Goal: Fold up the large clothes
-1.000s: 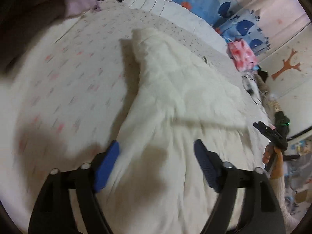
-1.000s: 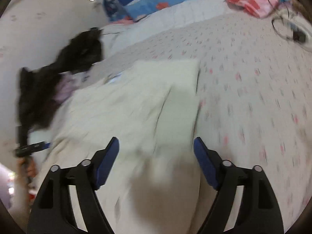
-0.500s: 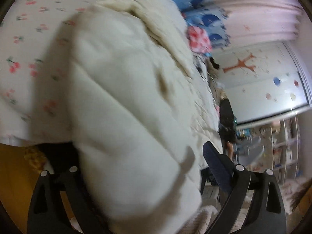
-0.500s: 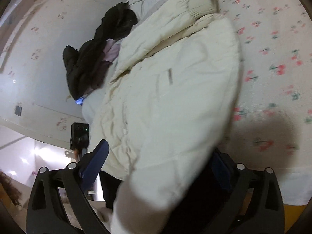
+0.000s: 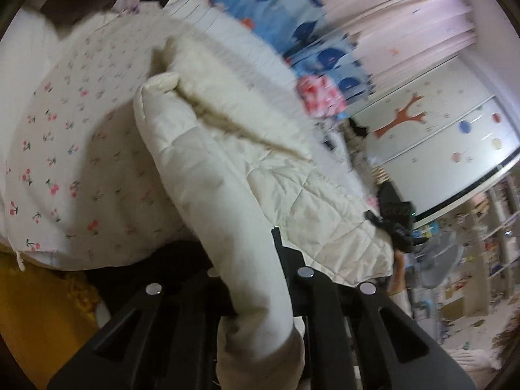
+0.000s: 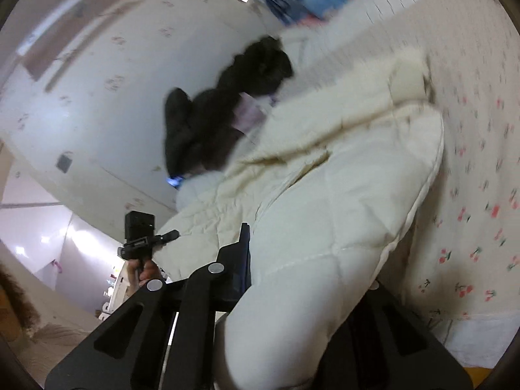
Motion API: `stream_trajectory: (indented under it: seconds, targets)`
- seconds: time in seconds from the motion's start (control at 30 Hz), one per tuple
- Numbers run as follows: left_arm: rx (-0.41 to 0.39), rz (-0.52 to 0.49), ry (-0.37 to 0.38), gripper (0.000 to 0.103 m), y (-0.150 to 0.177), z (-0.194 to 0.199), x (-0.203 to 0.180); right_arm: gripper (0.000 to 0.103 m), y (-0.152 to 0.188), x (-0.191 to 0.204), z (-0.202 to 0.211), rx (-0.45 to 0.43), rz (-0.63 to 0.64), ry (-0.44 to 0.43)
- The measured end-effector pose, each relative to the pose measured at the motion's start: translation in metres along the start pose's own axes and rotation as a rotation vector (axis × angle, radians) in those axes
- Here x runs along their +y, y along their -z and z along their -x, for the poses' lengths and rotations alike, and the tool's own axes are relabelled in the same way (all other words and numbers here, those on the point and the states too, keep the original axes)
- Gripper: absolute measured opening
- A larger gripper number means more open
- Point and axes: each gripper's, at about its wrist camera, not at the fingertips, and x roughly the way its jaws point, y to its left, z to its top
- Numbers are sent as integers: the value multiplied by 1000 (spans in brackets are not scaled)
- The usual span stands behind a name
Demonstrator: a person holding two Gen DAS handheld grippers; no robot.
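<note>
Since a second ago both grippers have gone from hovering wide open over the flat cream quilted jacket (image 5: pixel 227 175) to clamping on its near end, and that end is now being lifted off the bed.

Jacket: it is lying along the cherry-print bedsheet (image 5: pixel 55 149), far part resting on the sheet, near part rising toward both cameras. One ribbed cuff (image 6: pixel 408 81) is showing at the far end in the right wrist view. Quilting seams are visible across the body (motion blur is softening the far half).

Left gripper (image 5: pixel 256 279): fingers are pressing a thick padded fold between them, fully closed on the jacket; fabric is spilling down over the gripper body.

Right gripper (image 6: pixel 302 279): jaws are closing, with a bulky fold of the same jacket between them; the left finger is pressing into the fabric, the right finger is hidden under the cloth.

Surroundings: a black garment (image 6: pixel 227 110) is lying heaped beyond the jacket near the wall. A blue whale-print pillow (image 5: pixel 269 3) is sitting at the head of the bed, a pink-and-white bundle (image 5: pixel 320 97) just below it. A wardrobe with tree decal (image 5: pixel 432 123) is standing past the bed.
</note>
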Motion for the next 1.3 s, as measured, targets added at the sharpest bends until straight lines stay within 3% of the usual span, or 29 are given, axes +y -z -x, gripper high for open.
stream_trajectory:
  seconds: [0.13, 0.17, 0.2, 0.23, 0.27, 0.3, 0.33, 0.37, 0.4, 0.43, 0.5, 0.53, 0.67, 0.73, 0.8, 0.87, 0.9, 0.93, 0.97, 1.03, 1.13, 1.2, 1.23, 1.3]
  targets:
    - [22, -16, 75, 13, 19, 27, -8, 19, 13, 2, 29, 64, -10, -14]
    - [67, -38, 68, 14, 27, 27, -4, 23, 18, -6, 38, 92, -19, 8]
    - [111, -50, 60, 17, 34, 25, 1, 38, 25, -16, 41, 121, -44, 29]
    - [197, -46, 40, 32, 46, 16, 19, 48, 40, -33, 38, 168, -103, 29]
    - [238, -29, 28, 41, 52, 10, 31, 60, 53, -45, 38, 198, -136, 24]
    - [276, 12, 0, 54, 61, 4, 53, 63, 62, -52, 38, 216, -150, 25]
    - [282, 45, -14, 56, 64, 1, 65, 66, 77, -60, 34, 238, -171, 18]
    - [269, 101, 5, 58, 67, 1, 83, 74, 86, -65, 33, 239, -185, 6]
    - [234, 143, 39, 69, 69, 4, 96, 81, 96, -69, 32, 235, -201, -9]
    - [192, 158, 52, 82, 69, 7, 104, 83, 105, -71, 32, 231, -213, -22]
    - [142, 174, 67, 94, 69, 10, 114, 84, 118, -71, 31, 227, -222, -52]
    - [133, 187, 76, 96, 69, 8, 119, 85, 124, -71, 31, 226, -225, -55]
    - [159, 180, 116, 95, 72, -9, 118, 81, 139, -78, 33, 176, -246, -67]
    - [170, 139, 140, 95, 76, -16, 107, 62, 146, -79, 36, 117, -251, -98]
    - [172, 94, 104, 95, 80, -19, 96, 35, 148, -75, 35, 93, -222, -99]
    - [168, 50, 58, 73, 80, -24, 81, 25, 149, -65, 35, 61, -177, -85]
    - [173, 31, 44, 45, 79, -26, 76, 19, 149, -60, 36, 44, -155, -75]
    - [158, -5, 34, 31, 77, -23, 65, 16, 146, -49, 41, 10, -119, -82]
    - [130, -42, 24, 27, 75, -17, 55, 14, 143, -40, 46, -25, -95, -108]
    - [67, -124, 52, 18, 73, -2, 31, 14, 139, -21, 56, -78, -46, -169]
    - [62, -167, 51, 18, 71, 7, 19, 20, 139, -20, 47, -7, -30, -152]
    - [128, -159, 35, 20, 72, -2, 29, 50, 146, -36, 37, 56, -77, -89]
    - [163, -126, 14, 28, 75, -8, 42, 55, 150, -46, 36, 45, -107, -49]
    - [196, -50, -16, 47, 81, -17, 63, 58, 158, -61, 36, 21, -162, -65]
